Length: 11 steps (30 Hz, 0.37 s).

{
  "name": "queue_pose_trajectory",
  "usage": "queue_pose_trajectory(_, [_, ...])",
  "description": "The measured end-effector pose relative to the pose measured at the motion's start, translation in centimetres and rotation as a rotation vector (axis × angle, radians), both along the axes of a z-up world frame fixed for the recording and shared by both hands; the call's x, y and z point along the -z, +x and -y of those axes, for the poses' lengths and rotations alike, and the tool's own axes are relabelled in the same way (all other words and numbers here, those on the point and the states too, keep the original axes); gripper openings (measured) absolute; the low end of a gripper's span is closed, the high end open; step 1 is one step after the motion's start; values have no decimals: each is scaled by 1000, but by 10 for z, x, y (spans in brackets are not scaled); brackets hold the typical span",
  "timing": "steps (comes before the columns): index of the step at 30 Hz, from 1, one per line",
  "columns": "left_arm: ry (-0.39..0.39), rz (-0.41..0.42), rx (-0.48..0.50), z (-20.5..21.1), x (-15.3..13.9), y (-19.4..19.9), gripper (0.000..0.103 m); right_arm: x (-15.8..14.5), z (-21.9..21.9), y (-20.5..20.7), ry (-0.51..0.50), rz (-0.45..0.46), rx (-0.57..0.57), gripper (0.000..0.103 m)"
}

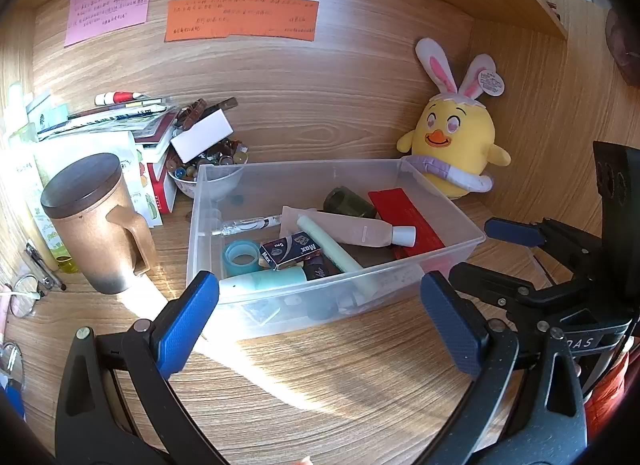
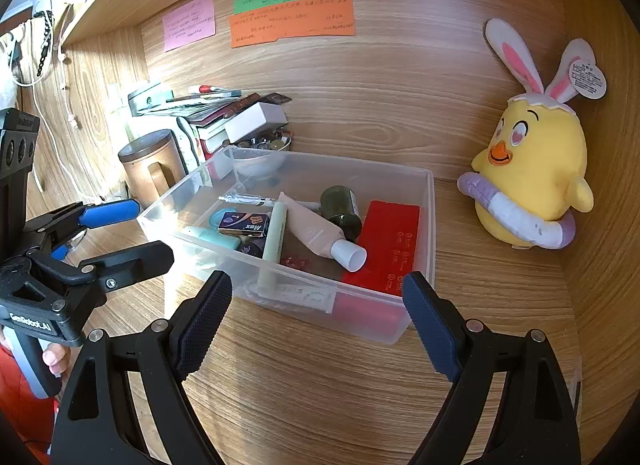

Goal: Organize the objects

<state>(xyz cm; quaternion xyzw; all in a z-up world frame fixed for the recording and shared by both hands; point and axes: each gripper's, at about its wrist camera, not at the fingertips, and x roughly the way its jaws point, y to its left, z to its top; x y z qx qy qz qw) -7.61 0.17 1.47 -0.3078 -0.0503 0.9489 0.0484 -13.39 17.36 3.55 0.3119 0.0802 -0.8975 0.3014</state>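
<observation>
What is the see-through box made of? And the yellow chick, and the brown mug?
Clear box: looks like smooth plastic, since its contents show through the walls. Yellow chick: soft plush fabric, fuzzy and stuffed. Brown mug: probably matte ceramic, with a dark, possibly wooden, lid.

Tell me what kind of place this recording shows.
Probably a study desk at home or in a dorm: sticky notes on the wooden back panel, stacked books, and a plush chick.

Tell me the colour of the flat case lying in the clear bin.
Red case; clearest in the right wrist view.

Black-framed left gripper (image 1: 320,305) and right gripper (image 2: 316,303) — blue textured pads, silver screws.
</observation>
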Motion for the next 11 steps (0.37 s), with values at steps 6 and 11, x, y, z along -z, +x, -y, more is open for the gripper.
queue_pose_trajectory(6, [-3,-7,-3,1,0,0,102,0,1,0,-1,6,2,85])
queue_pose_trajectory(11, [-27,-22,10,-2,-1,2,102,1,0,-3,-4,12,5,85])
